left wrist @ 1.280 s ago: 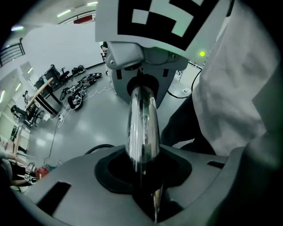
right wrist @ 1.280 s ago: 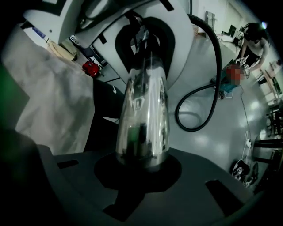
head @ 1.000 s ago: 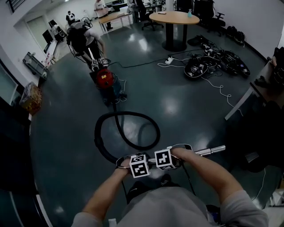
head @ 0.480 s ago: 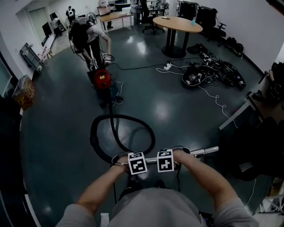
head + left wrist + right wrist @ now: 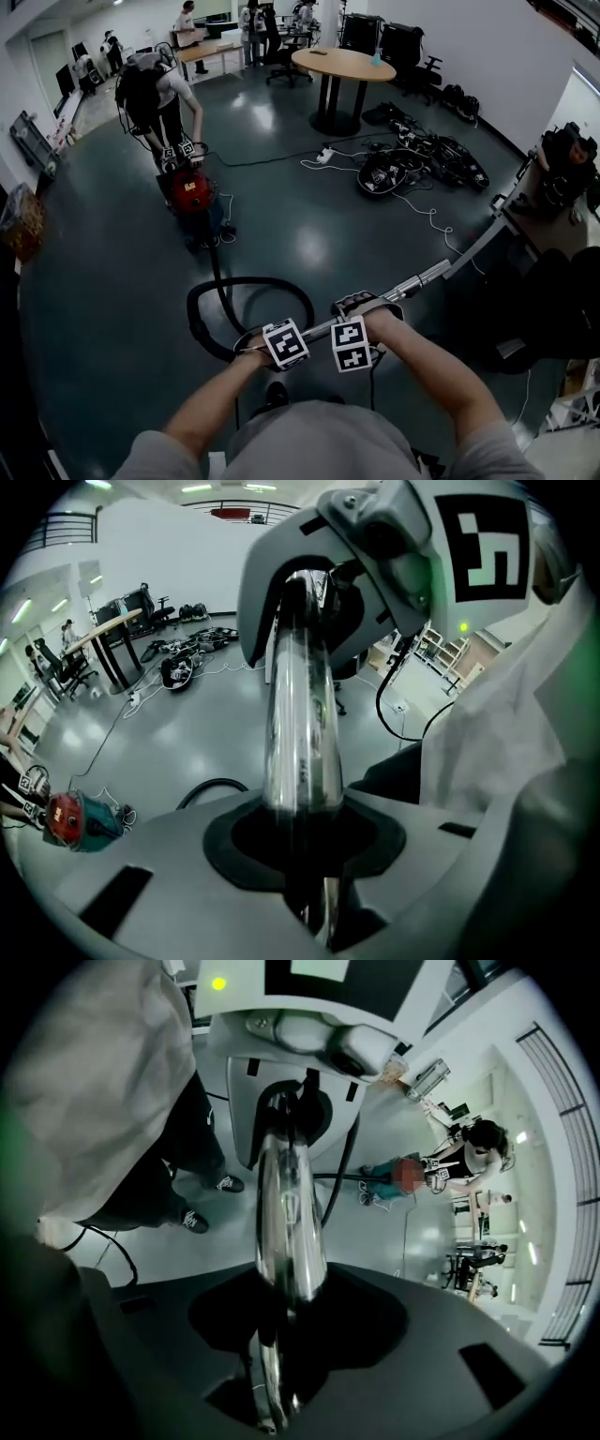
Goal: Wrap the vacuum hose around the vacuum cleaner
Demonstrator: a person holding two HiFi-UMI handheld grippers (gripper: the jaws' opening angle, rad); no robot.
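the vacuum hose [image 5: 193, 319] is seen lying in 1 black loop on the dark floor [image 5: 319, 234], just ahead of the person's arms, and is led from there back to the red vacuum cleaner [image 5: 190, 194], which stands well apart further up the room. a metal tube [image 5: 412, 283] at the hose's near end is held slanting up to the right. it is pinched by the jaws of the left gripper [image 5: 314, 855]. the jaws of the right gripper [image 5: 272, 1372] have just been opening and are parted, with the same tube lying between them. another person [image 5: 155, 94] is bent over the vacuum cleaner. a round table [image 5: 342, 64] and a heap of cables [image 5: 412, 164] are seen beyond.
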